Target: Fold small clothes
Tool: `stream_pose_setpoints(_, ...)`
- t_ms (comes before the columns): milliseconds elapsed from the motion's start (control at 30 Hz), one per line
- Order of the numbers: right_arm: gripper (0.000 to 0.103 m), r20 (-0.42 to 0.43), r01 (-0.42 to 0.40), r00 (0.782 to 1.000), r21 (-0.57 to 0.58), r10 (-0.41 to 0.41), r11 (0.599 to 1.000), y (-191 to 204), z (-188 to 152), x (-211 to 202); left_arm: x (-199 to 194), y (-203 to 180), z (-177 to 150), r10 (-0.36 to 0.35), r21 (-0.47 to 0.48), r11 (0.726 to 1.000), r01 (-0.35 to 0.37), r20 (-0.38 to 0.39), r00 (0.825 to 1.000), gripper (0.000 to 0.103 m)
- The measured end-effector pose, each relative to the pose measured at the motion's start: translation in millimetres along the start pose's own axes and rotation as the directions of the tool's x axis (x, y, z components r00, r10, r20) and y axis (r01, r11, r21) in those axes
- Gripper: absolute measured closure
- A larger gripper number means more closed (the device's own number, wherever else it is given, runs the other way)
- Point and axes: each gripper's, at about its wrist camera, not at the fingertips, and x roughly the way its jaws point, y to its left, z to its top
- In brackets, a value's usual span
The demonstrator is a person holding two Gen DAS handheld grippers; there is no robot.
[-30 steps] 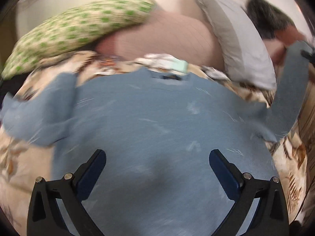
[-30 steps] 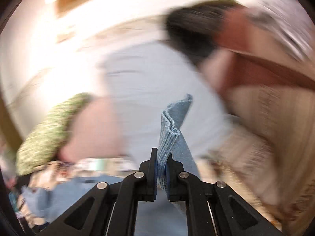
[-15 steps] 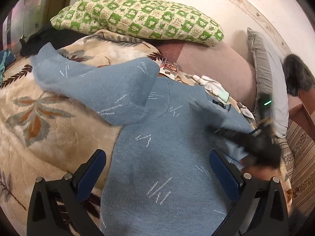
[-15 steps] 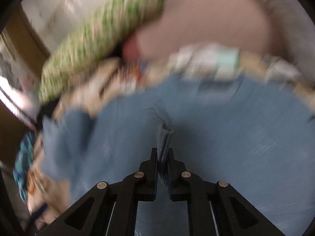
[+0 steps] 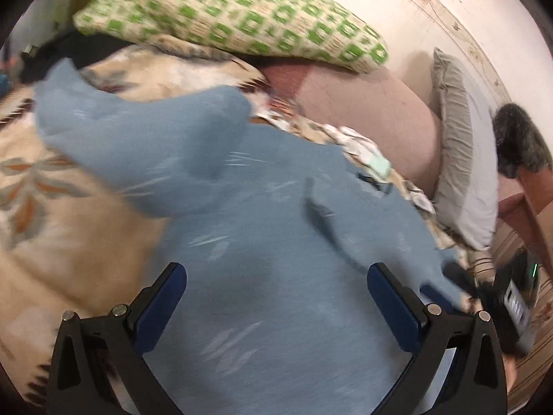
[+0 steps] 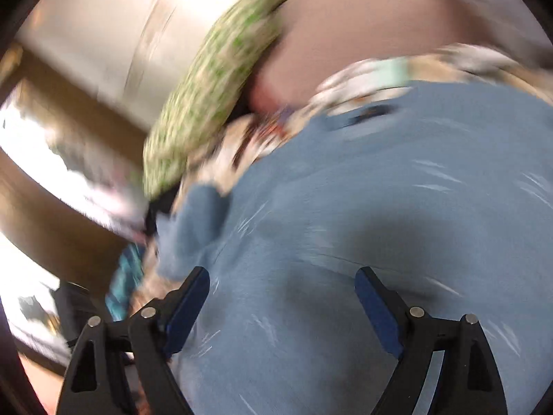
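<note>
- A blue sweater point(image 5: 276, 242) lies spread on the bed, over a beige blanket point(image 5: 69, 235) with a leaf print.
- One sleeve point(image 5: 138, 145) is folded in across the body from the blanket's left side; its cuff points toward the bed's far left corner.
- The other sleeve point(image 5: 345, 228) lies slantwise over the body, running from near the collar toward the sweater's right edge.
- The collar, with a dark label point(image 5: 371, 180), faces the head of the bed.
- The left tongs point(image 5: 276, 307) hang over the lower part of the sweater with jaws wide apart; the blue pads point(image 5: 162, 307) touch nothing and nothing is between them.
- The right tongs point(image 6: 281, 306) are over the sweater too, and their jaws are opening; only flat cloth lies below the gap, and no fabric is pinched.
- In the left wrist view the right tongs point(image 5: 463, 287) show as a dark, blurred shape at the sweater's right edge, just beside the end of the slanted sleeve.
- At the head of the bed a green checked pillow point(image 5: 235, 24) lies on a pink bolster point(image 5: 373, 117), with a grey pillow point(image 5: 466, 159) at the right.
- A small white and mint cloth point(image 5: 369, 155) lies on the blanket just beyond the collar.
- Both views are blurred, the right wrist view more so.
</note>
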Motion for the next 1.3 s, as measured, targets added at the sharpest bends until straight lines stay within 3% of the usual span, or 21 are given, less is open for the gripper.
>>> stream_pose_setpoints(133,0.015,0.140,-0.058,0.990,0.203,0.030,0.977,-67.3,4.7,-59.4,42.7,-36.7,16.1,-0.010,-0.025,1.000,0.008,-0.073,0.997,0.000)
stream_pose_setpoints(200,0.015,0.208,-0.072,0.978,0.276,0.014,0.958,-98.4,8.0,-94.7,69.5,-55.7,20.7,0.015,0.011,1.000,-0.014,-0.121,0.993,0.000)
stream_pose_setpoints(367,0.015,0.296,-0.128,0.955,0.325,0.028,0.937,-137.5,-0.4,-152.7,109.6,-72.7,28.9,0.115,0.025,0.993,-0.113,-0.116,0.987,0.001)
stream_pose_setpoints(400,0.015,0.299,-0.130,0.954,0.326,0.028,0.936,-141.0,-2.6,-157.1,114.0,-69.6,28.9,0.117,0.007,0.993,-0.117,-0.116,0.986,0.020)
stream_pose_setpoints(433,0.015,0.301,-0.127,0.953,0.328,0.024,0.936,-145.5,-4.1,-162.0,120.0,-68.1,28.6,0.138,0.018,0.990,-0.137,-0.129,0.982,0.061)
stream_pose_setpoints(467,0.015,0.303,-0.128,0.953,0.329,0.024,0.936,-149.9,-4.9,-169.7,125.9,-69.3,28.6,0.176,0.050,0.984,-0.171,-0.146,0.973,0.082)
stream_pose_setpoints(533,0.015,0.307,-0.138,0.951,0.318,0.036,0.938,-155.4,2.3,-176.1,123.1,-68.9,30.1,0.175,0.059,0.984,-0.168,-0.128,0.976,0.093)
stream_pose_setpoints(667,0.015,0.344,-0.185,0.936,0.304,0.074,0.934,-155.7,40.7,-169.0,90.1,-64.8,34.2,0.152,0.044,0.988,-0.151,-0.023,0.988,0.094)
stream_pose_setpoints(733,0.015,0.361,-0.194,0.930,0.334,0.065,0.922,-164.8,57.7,-165.9,71.4,-61.1,29.1,0.171,0.044,0.984,-0.172,0.037,0.985,0.095)
stream_pose_setpoints(767,0.015,0.364,-0.234,0.926,0.353,0.098,0.906,-172.2,66.1,-159.7,64.2,-56.2,26.0,0.178,0.032,0.983,-0.180,0.059,0.982,0.095)
stream_pose_setpoints(800,0.015,0.362,-0.266,0.924,0.373,0.124,0.889,-178.2,71.4,-153.4,59.4,-48.7,22.1,0.195,0.010,0.980,-0.197,0.071,0.978,0.095)
stream_pose_setpoints(867,0.014,0.342,-0.308,0.924,0.395,0.173,0.865,-188.6,82.4,-130.8,72.7,-40.8,17.5,0.212,0.024,0.977,-0.212,0.021,0.977,0.094)
stream_pose_setpoints(933,0.013,0.212,-0.242,0.964,0.436,0.162,0.867,-204.4,89.3,-91.6,93.1,-32.1,16.1,0.233,0.033,0.972,-0.231,-0.039,0.972,0.083)
stream_pose_setpoints(967,0.018,0.117,-0.132,0.990,0.495,0.084,0.859,-215.8,86.4,-71.5,91.5,-30.9,18.4,0.217,0.026,0.976,-0.216,-0.023,0.976,0.080)
stream_pose_setpoints(1033,0.018,0.136,-0.121,0.989,0.462,0.065,0.879,-205.3,91.5,-77.0,86.1,-31.1,23.1,0.207,0.027,0.978,-0.207,-0.003,0.978,0.059)
stream_pose_setpoints(1100,0.017,0.184,-0.163,0.978,0.405,0.094,0.900,-182.2,97.7,-97.5,82.2,-31.3,27.4,0.195,0.032,0.980,-0.195,0.025,0.981,0.054)
stream_pose_setpoints(1200,0.014,0.267,-0.266,0.947,0.331,0.181,0.905,-158.7,80.9,-127.2,91.4,-25.6,28.3,0.197,0.031,0.980,-0.196,-0.005,0.980,0.054)
stream_pose_setpoints(1233,0.013,0.256,-0.243,0.954,0.351,0.157,0.904,-163.2,62.1,-125.9,94.1,-25.1,28.2,0.196,0.029,0.980,-0.196,-0.013,0.980,0.054)
stream_pose_setpoints(1267,0.012,0.201,-0.173,0.974,0.392,0.100,0.903,-173.0,47.3,-116.9,93.6,-27.1,29.1,0.195,0.036,0.980,-0.194,-0.013,0.981,0.053)
stream_pose_setpoints(1300,0.024,0.088,-0.071,0.996,0.454,0.034,0.888,-192.1,28.2,-97.6,91.1,-28.6,31.1,0.187,0.041,0.982,-0.186,-0.025,0.982,0.052)
